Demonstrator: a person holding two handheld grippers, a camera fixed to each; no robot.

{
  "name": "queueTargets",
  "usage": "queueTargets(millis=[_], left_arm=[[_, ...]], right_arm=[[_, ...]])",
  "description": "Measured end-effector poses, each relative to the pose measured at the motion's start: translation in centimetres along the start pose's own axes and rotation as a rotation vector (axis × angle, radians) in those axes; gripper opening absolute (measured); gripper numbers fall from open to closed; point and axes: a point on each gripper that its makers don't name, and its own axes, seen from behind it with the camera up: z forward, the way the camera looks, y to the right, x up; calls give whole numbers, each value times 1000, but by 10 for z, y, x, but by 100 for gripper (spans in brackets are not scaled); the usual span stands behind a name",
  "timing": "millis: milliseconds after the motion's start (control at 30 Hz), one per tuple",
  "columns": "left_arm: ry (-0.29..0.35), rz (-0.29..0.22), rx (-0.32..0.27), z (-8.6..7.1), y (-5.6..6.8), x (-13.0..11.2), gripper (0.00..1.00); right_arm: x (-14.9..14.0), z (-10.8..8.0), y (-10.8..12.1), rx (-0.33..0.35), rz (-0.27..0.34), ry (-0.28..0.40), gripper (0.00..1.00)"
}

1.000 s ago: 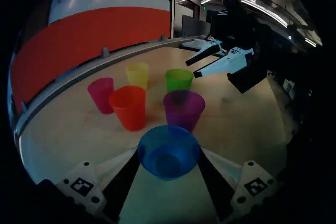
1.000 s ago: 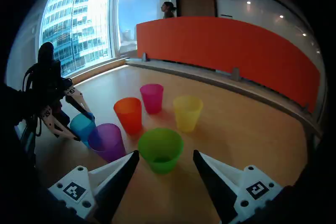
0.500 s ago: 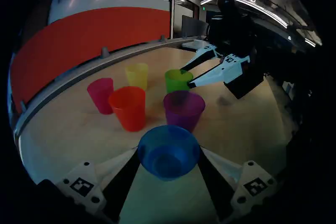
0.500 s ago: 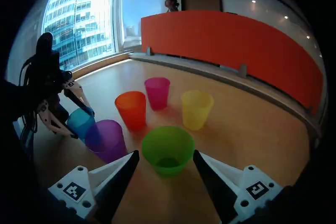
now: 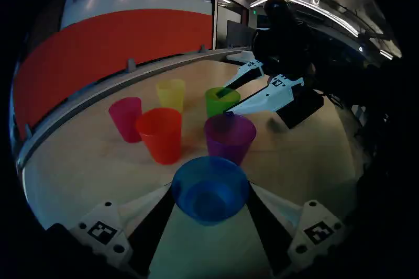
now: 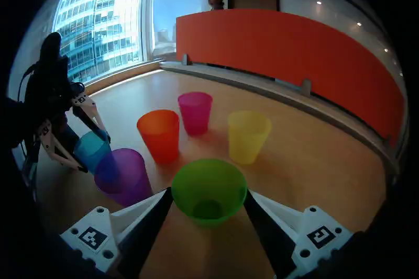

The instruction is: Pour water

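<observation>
Two low, close views crossing over one table (image 5: 293, 153).
Left gripper view looks from behind the blue cup (image 5: 210, 189), right gripper view from behind the green cup (image 6: 209, 191); both share the six cups (image 6: 157, 135) and orange wall (image 6: 293, 43).

Blue cup (image 5: 210, 189) btwn left gripper (image 5: 209, 186) fingers (image 5: 141, 200); green cup (image 6: 209, 191) btwn right gripper (image 6: 207, 191) fingers. Fingers white, inner faces blk, b/w square markers (image 5: 101, 231). Beyond tips: purple cup (image 5: 229, 135), orange cup (image 5: 160, 133), magenta cup (image 5: 125, 116), yellow cup (image 5: 171, 93). Table (image 5: 293, 158) pale wood.
</observation>
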Motion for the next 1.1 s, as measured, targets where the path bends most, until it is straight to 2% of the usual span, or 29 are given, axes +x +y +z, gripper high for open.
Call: queueTargets(millis=[267, 400, 600, 900, 1100], left_arm=[[1, 0, -1, 0, 0, 0, 89], [4, -2, -3, 0, -1, 0, 88], [8, -7, -3, -1, -1, 0, 89], [13, -17, 18, -4, -5, 1, 89], [40, -19, 31, -11, -4, 9, 88]], right_arm=[[-1, 4, 1, -3, 3, -1, 99], [-2, 5, 2, -4, 0, -3, 92], [0, 3, 2, -2, 10, 6, 91], [11, -10, 7, -23, 7, 33, 91], [20, -24, 4, -33, -3, 49, 90]])
